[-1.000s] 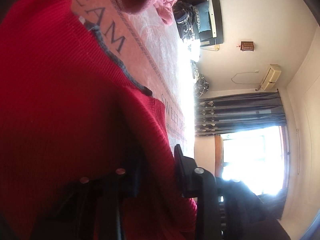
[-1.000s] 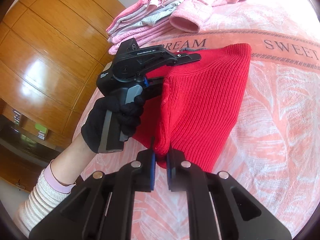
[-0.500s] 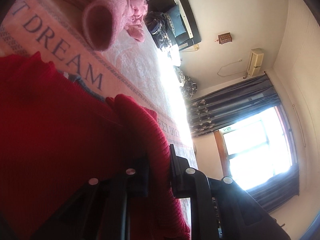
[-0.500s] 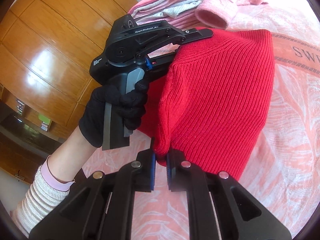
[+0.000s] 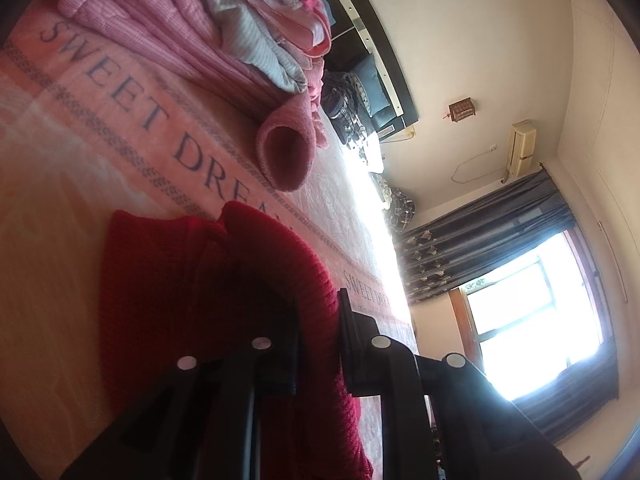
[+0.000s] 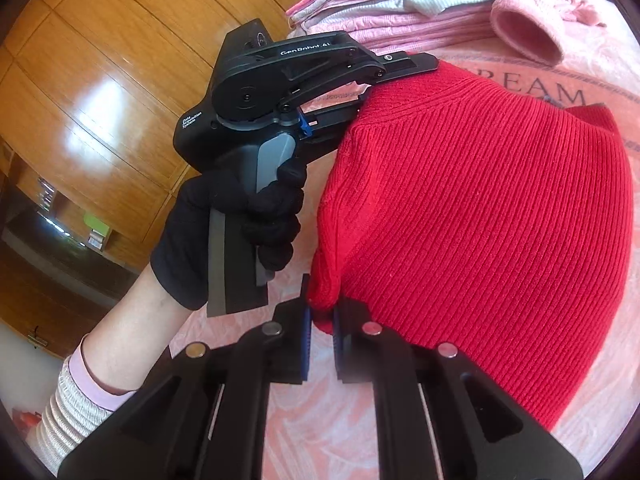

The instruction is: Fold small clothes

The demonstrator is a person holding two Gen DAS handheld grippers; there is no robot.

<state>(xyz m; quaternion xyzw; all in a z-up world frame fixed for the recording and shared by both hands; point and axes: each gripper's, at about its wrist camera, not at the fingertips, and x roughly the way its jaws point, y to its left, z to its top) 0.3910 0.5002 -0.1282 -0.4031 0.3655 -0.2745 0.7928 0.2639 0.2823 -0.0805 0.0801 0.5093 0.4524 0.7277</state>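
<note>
Both claws were clamped on the red knitted sweater (image 6: 480, 216): the right gripper (image 6: 321, 336) on its lower corner, the left gripper (image 5: 318, 344) on the upper edge, with folded pink clothes (image 5: 192, 36) beyond it.

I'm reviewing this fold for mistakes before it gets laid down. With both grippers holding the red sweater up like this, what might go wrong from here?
1. The right gripper pinches only a small bit of the red sweater at its edge, so the knit may slip out.
2. The left gripper grips a thick bunched roll, so the fold may land uneven.
3. The pink clothes pile lies just beyond the sweater, so a swing that way might disturb it.
</note>
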